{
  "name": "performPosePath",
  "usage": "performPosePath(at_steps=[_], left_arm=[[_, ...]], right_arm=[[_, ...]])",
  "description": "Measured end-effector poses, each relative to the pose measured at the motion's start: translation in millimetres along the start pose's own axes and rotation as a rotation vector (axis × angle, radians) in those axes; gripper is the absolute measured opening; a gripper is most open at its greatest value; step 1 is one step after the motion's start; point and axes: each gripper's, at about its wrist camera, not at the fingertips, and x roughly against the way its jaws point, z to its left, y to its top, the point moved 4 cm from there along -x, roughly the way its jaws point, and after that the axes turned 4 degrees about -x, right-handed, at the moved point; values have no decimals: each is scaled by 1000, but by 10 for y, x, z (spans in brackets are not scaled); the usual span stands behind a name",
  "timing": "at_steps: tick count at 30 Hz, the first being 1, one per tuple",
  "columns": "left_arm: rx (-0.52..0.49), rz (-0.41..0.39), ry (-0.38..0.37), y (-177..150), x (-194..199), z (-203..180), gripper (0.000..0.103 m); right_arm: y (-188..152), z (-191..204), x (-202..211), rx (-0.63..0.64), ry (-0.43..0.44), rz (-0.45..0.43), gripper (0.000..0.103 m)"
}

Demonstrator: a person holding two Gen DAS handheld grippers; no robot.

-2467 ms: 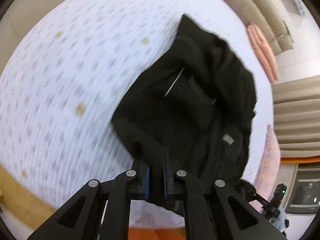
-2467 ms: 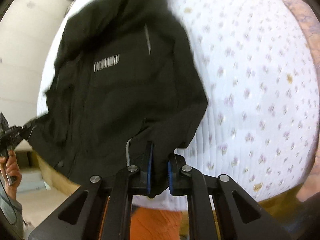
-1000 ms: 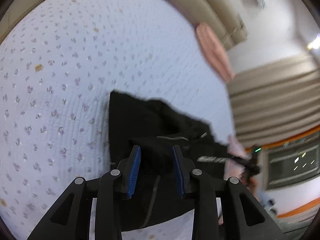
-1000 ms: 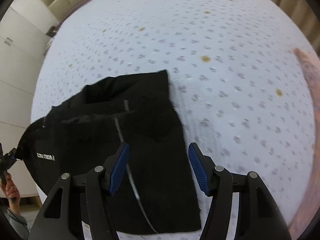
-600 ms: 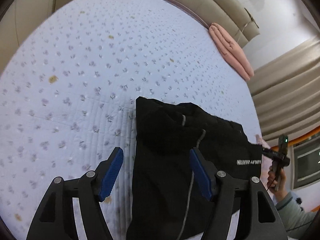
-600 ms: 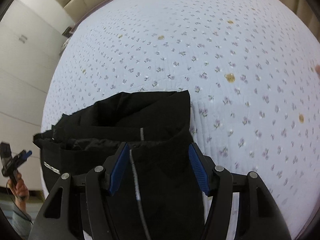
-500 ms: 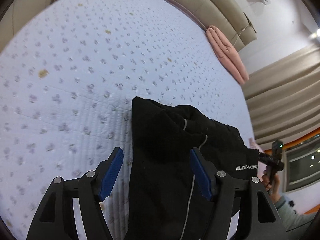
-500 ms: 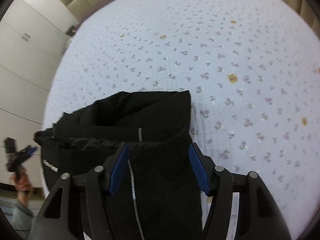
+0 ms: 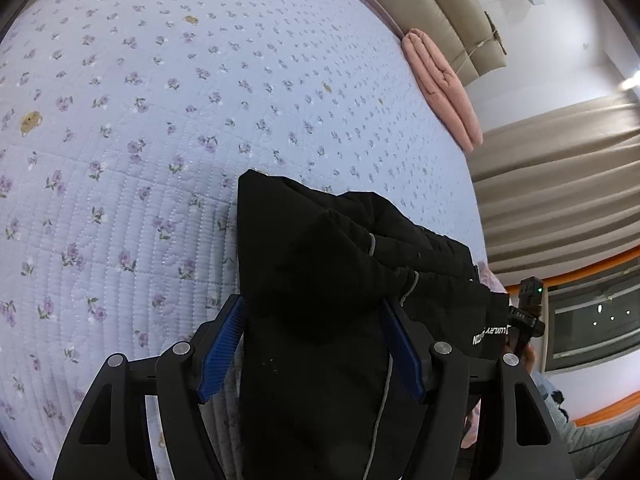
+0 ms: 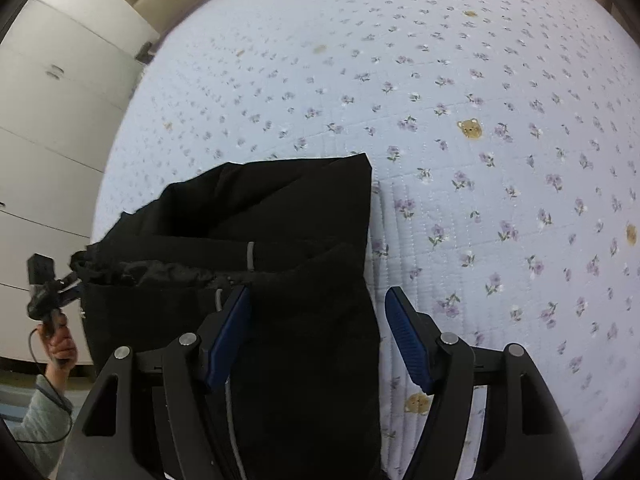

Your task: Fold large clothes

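Note:
A black jacket (image 9: 332,280) lies folded over on the bed's floral quilt (image 9: 120,120), with white lettering on its right part. My left gripper (image 9: 312,336) is open and empty, its blue pads either side of the jacket's near fold. In the right wrist view the same jacket (image 10: 272,240) lies on the quilt (image 10: 500,120). My right gripper (image 10: 318,332) is open and empty over the jacket's right edge. The left gripper shows in that view at the far left (image 10: 44,284), and the right gripper at the far right of the left wrist view (image 9: 528,312).
A folded pink blanket (image 9: 440,80) lies at the bed's far edge by the beige headboard (image 9: 420,4). Beige curtains (image 9: 560,184) hang on the right. White wardrobe doors (image 10: 48,128) stand left of the bed.
Both grippers let go of the jacket and opened wide after laying it folded on the bed. Over the last half second they have drawn slightly closer to it.

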Motion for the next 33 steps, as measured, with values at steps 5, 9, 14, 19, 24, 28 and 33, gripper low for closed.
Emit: performPosePath(at_steps=[5, 9, 14, 19, 24, 28, 33], left_arm=[[-19, 0, 107, -18, -137, -65, 18], [-62, -81, 170, -89, 86, -233, 11], [-126, -161, 221, 67, 471, -525, 11], [-184, -256, 309, 555, 613, -777, 11], [-139, -236, 456, 886, 259, -512, 11], [-76, -128, 528, 826, -242, -93, 12], [-40, -60, 617, 720, -557, 154, 36]], right_arm=[[-50, 113, -191, 34, -16, 50, 44], [-138, 355, 78, 165, -161, -41, 15], [-11, 624, 603, 284, -325, -186, 13], [484, 1001, 706, 351, -459, -318, 12], [933, 1018, 195, 292, -534, -309, 12], [983, 809, -540, 288, -596, -164, 12], [776, 747, -991, 397, -687, -69, 15]])
